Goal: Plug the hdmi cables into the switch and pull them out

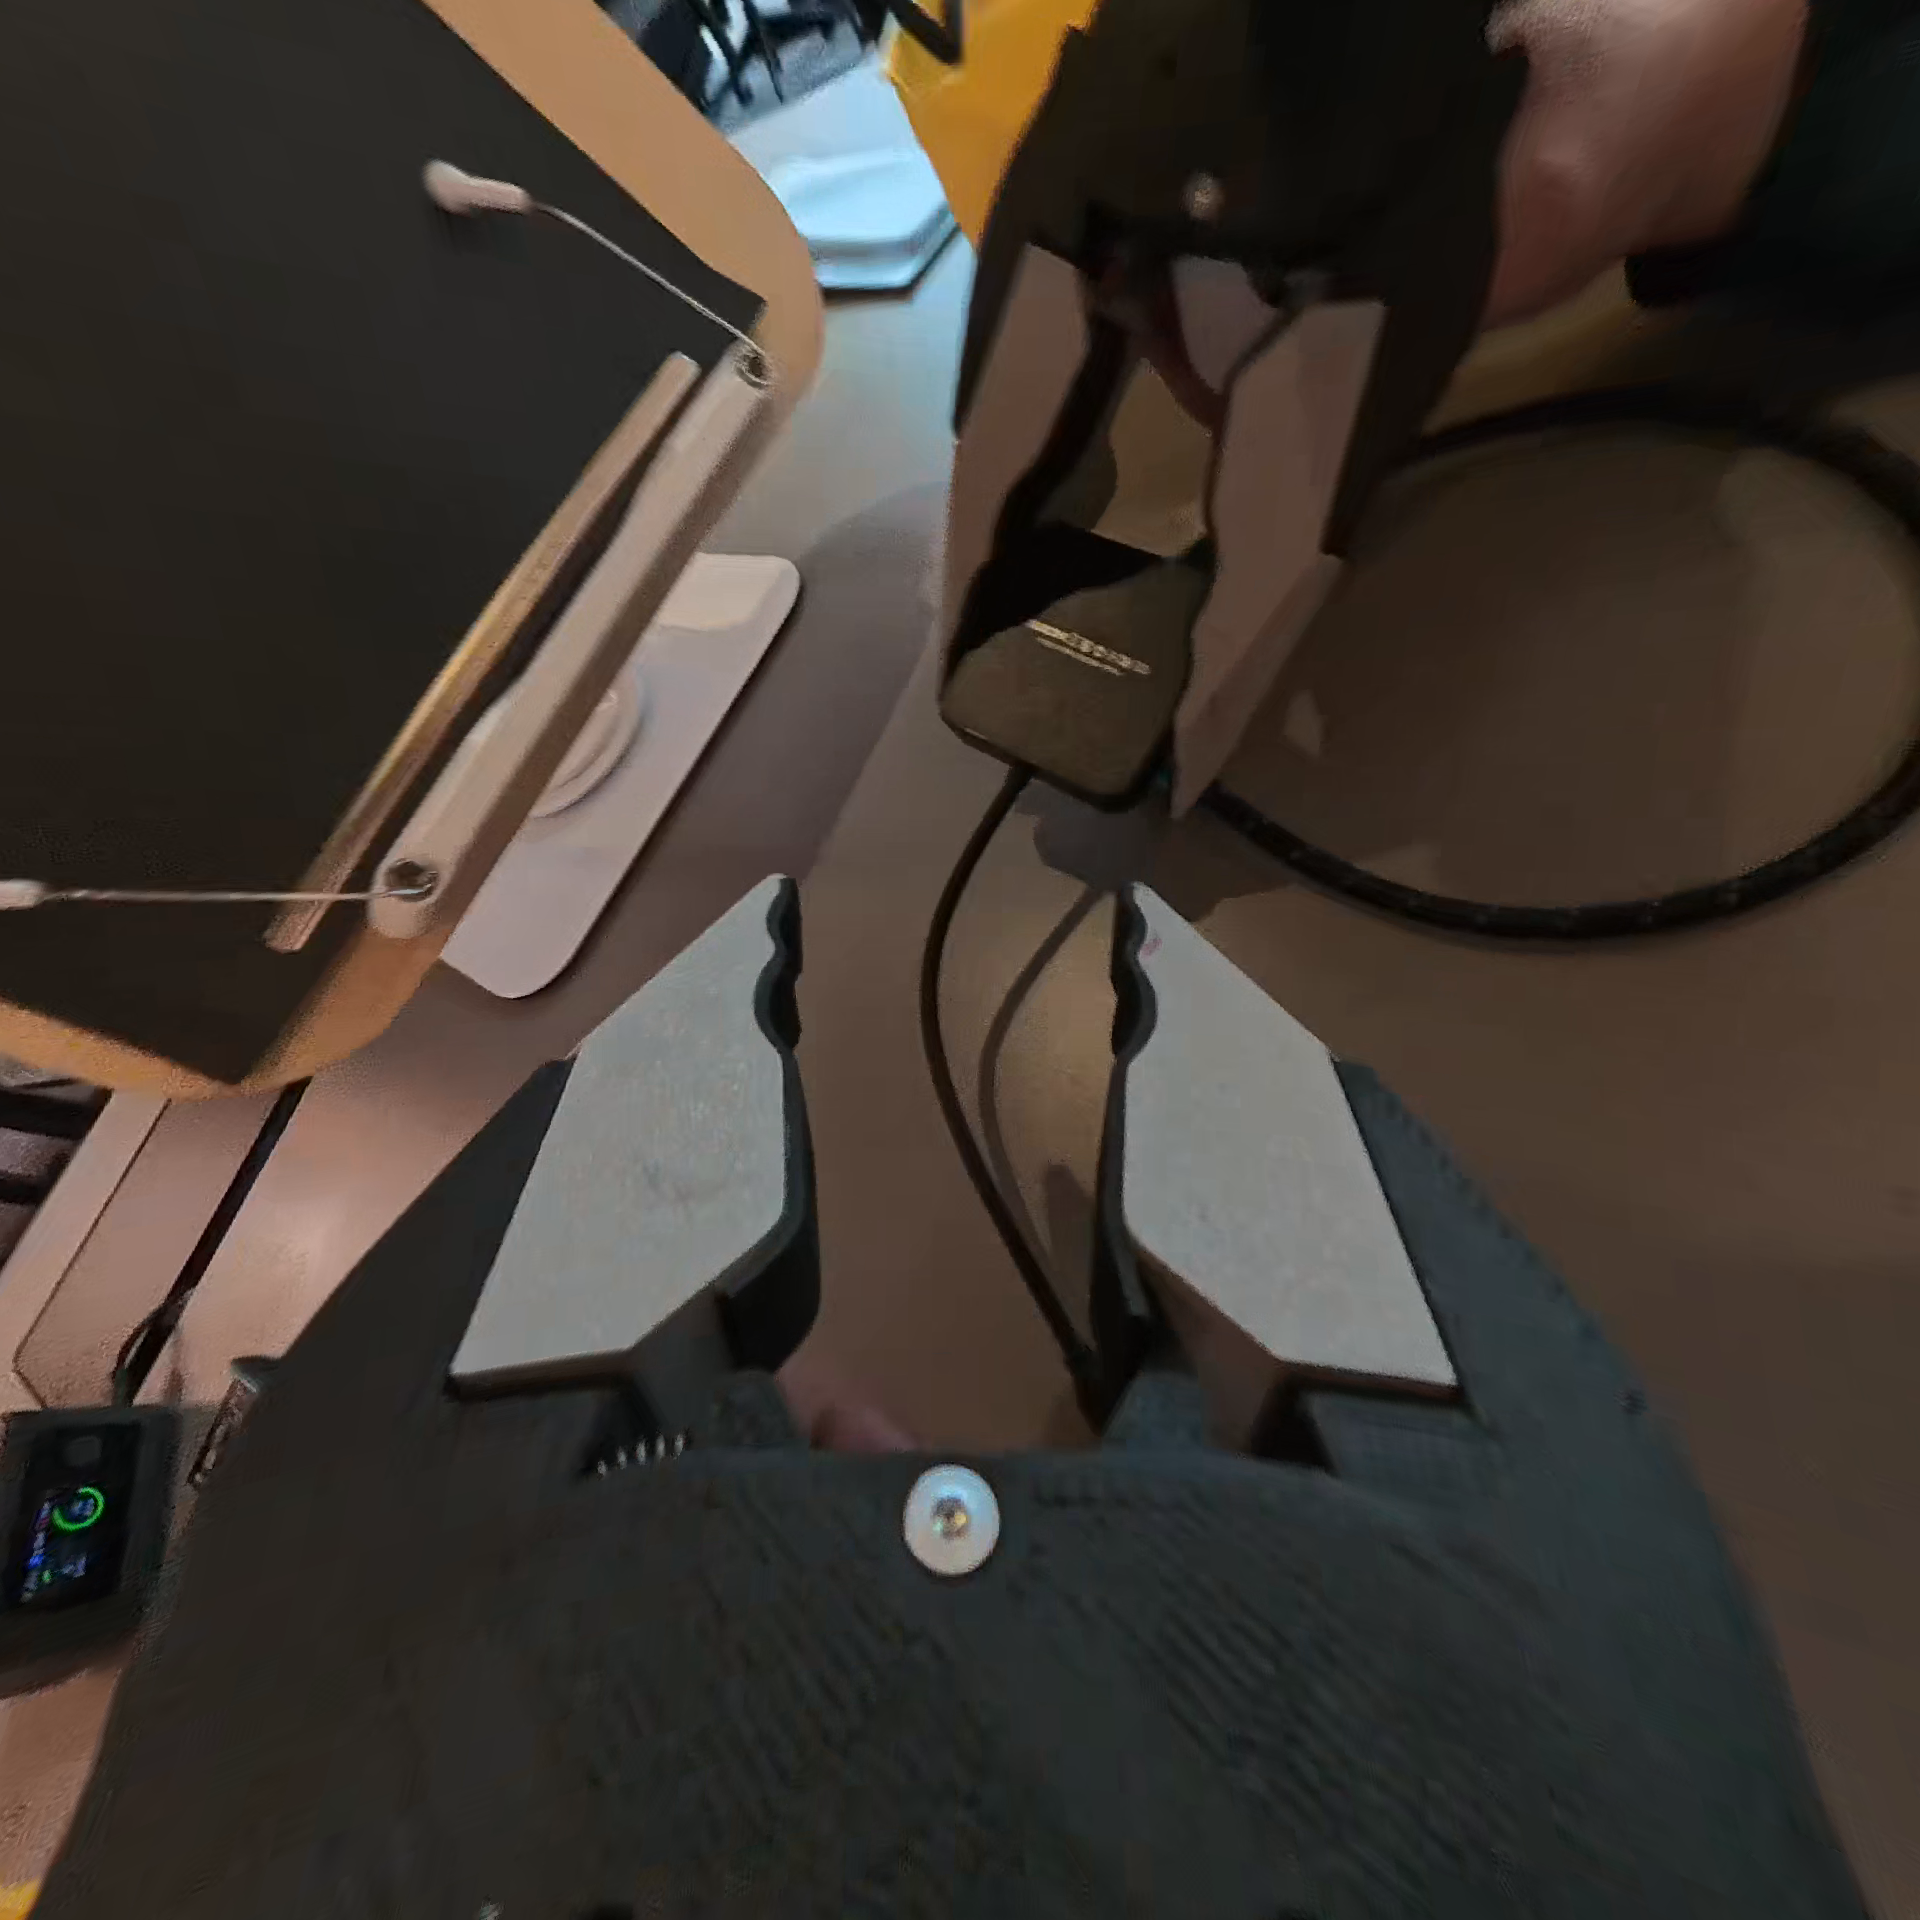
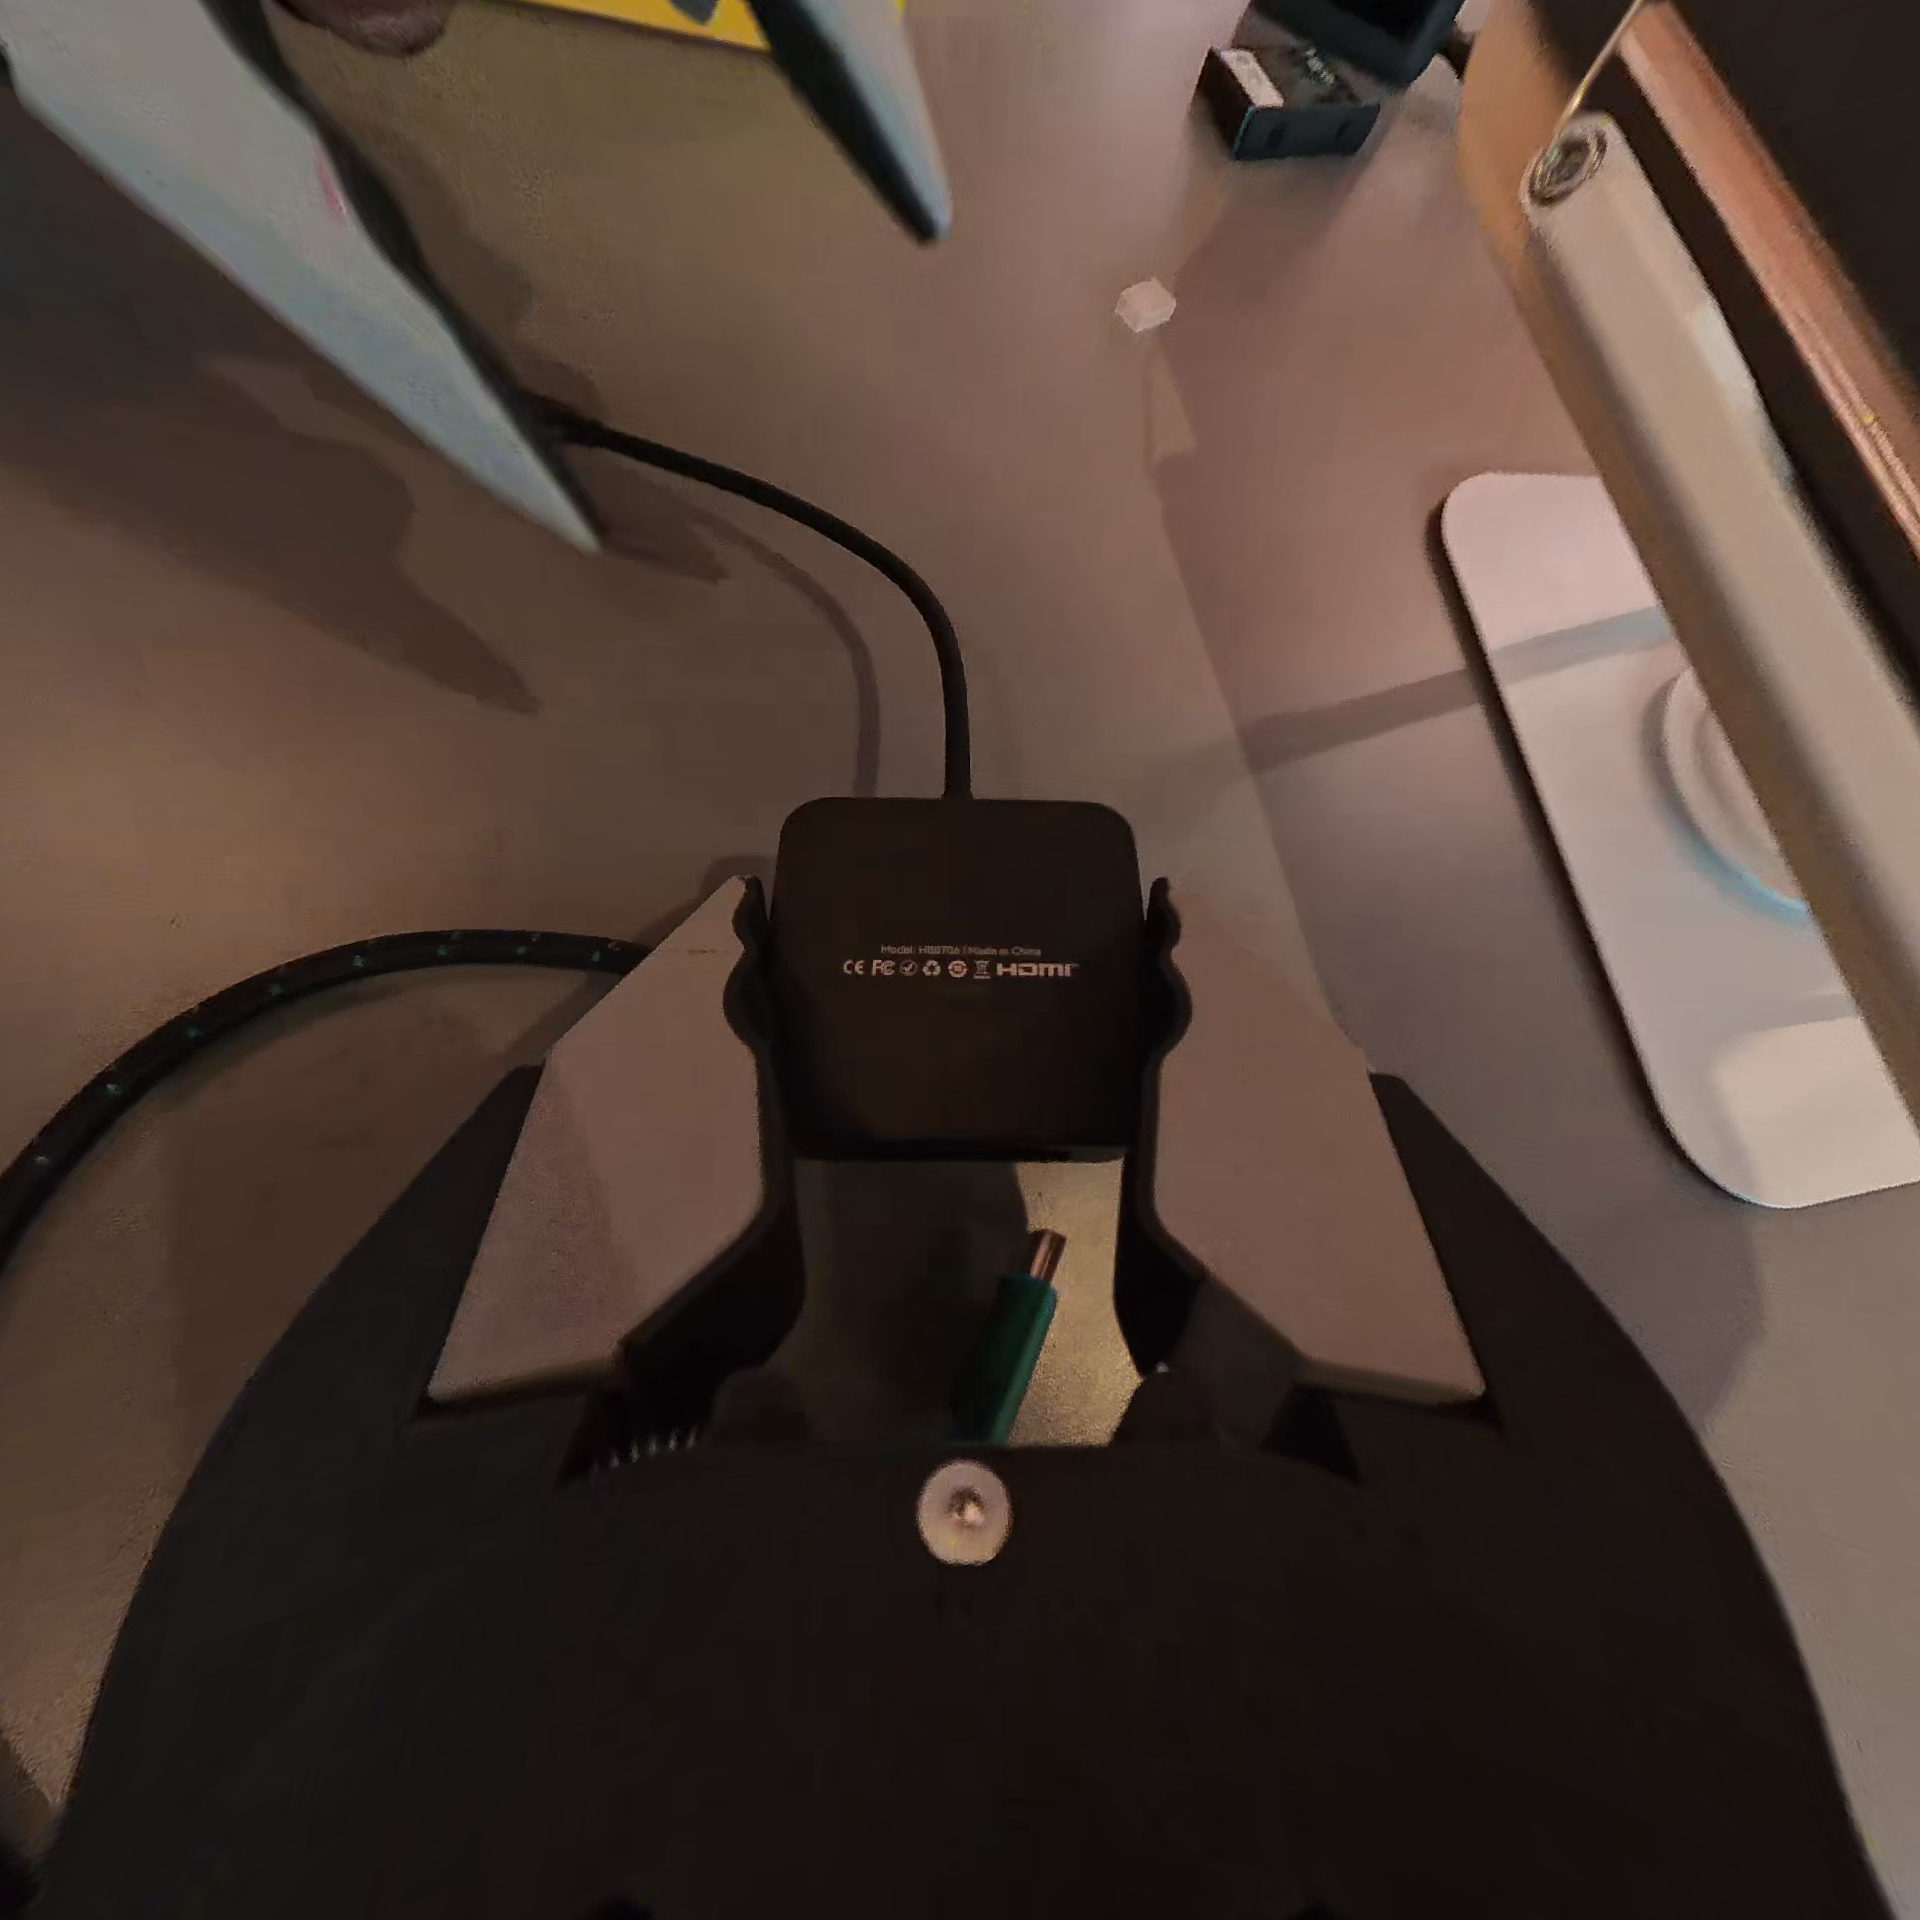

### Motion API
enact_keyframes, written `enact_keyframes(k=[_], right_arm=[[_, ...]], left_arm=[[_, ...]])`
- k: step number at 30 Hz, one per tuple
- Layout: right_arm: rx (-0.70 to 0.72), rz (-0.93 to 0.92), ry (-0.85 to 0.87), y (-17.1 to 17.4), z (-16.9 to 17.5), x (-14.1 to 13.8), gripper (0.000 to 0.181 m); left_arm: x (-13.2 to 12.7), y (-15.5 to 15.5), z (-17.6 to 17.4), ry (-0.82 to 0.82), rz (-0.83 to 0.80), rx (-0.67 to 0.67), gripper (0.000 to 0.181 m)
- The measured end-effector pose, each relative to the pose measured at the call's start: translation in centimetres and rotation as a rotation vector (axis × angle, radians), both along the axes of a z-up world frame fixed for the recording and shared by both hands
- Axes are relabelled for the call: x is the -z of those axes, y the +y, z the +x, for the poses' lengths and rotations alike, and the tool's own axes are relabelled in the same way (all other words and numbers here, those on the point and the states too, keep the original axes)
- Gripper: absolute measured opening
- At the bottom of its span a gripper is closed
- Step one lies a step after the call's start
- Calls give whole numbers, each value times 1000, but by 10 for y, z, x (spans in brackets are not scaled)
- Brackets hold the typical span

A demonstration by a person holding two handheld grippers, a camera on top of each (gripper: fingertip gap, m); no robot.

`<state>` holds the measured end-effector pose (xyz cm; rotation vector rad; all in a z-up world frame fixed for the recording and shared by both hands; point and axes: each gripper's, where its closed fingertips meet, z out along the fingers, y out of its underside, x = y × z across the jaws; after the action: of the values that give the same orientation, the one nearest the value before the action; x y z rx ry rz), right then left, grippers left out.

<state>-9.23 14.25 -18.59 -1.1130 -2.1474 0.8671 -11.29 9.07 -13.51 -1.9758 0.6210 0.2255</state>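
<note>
Two sets of tongs, matte black ribbed plastic with flat pale grey faces. Right tongs (image 2: pixel 954 935) clamp a small black switch (image 2: pixel 951 997), a smooth square box with rounded corners and fine pale print on its face, held above the brown tabletop (image 2: pixel 312 790). One thin smooth black lead (image 2: pixel 914 592) leaves its far edge; a thicker braided cable (image 2: pixel 208 1029) loops over the tabletop, and a green-sleeved metal-tipped plug (image 2: pixel 1013 1340) lies beneath the switch. Left tongs (image 1: pixel 956 966) stand wide with the thin lead (image 1: pixel 940 1049) running loose between the fingers. White monitor base (image 2: pixel 1621 831) sits toward the tabletop's edge
</note>
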Motion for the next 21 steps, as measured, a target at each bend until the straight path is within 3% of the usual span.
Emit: enact_keyframes(k=[7,13,17,21], right_arm=[[-49,-400,-155,-21,8,-3,71],[-137,-627,-233,-36,17,-13,71],[-160,-685,-242,-36,19,-18,71],[-150,-708,-244,-34,17,-18,71]], left_arm=[[43,20,12,368,-5,19,58],[22,37,20,614,242,46,40],[21,35,30,787,300,112,33],[20,38,31,776,305,89,46]])
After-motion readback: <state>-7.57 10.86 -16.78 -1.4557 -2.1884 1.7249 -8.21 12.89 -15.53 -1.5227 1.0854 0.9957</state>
